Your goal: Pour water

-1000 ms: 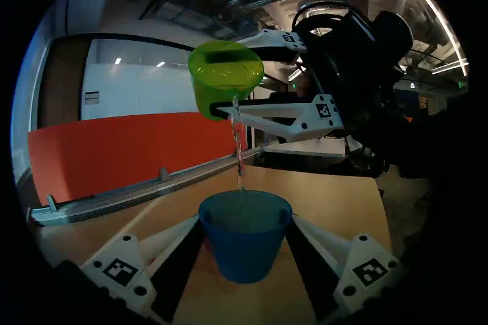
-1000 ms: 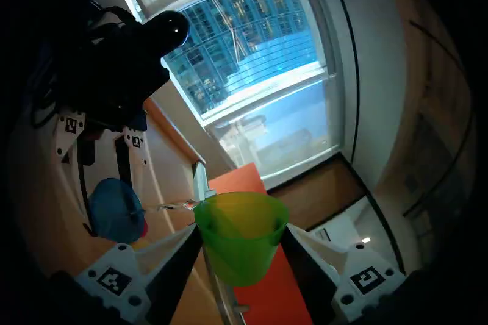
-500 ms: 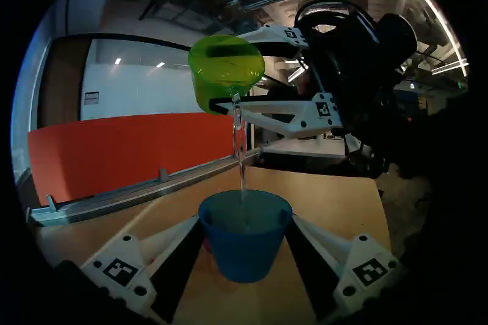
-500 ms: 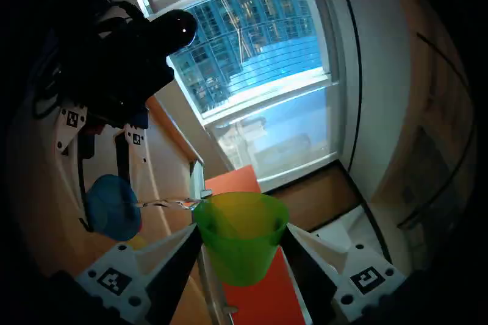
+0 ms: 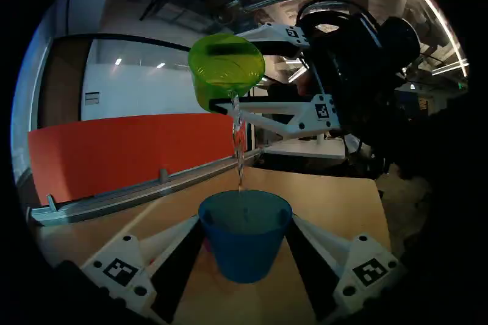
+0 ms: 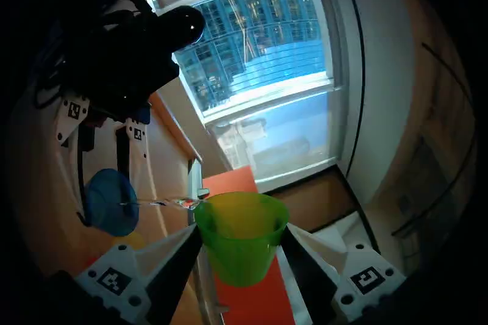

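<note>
In the left gripper view my left gripper (image 5: 245, 246) is shut on an upright blue cup (image 5: 244, 236) just above the wooden table (image 5: 332, 203). Over it hangs a tilted green cup (image 5: 224, 72) held by my right gripper, and a thin stream of water (image 5: 237, 142) falls from its rim into the blue cup. In the right gripper view my right gripper (image 6: 241, 246) is shut on the green cup (image 6: 242, 236). The stream of water (image 6: 160, 203) runs left from its rim to the blue cup (image 6: 110, 202) between the far gripper's white fingers (image 6: 131, 142).
An orange panel (image 5: 128, 148) and a metal rail (image 5: 146, 188) run along the table's far edge in the left gripper view. The right gripper view is rolled sideways, with a large window (image 6: 262, 87) behind the cups. A dark-gloved hand (image 5: 366, 75) holds the right gripper.
The green cup has tipped slightly further and the water keeps streaming into the blue cup. The blue cup has stayed in place.
</note>
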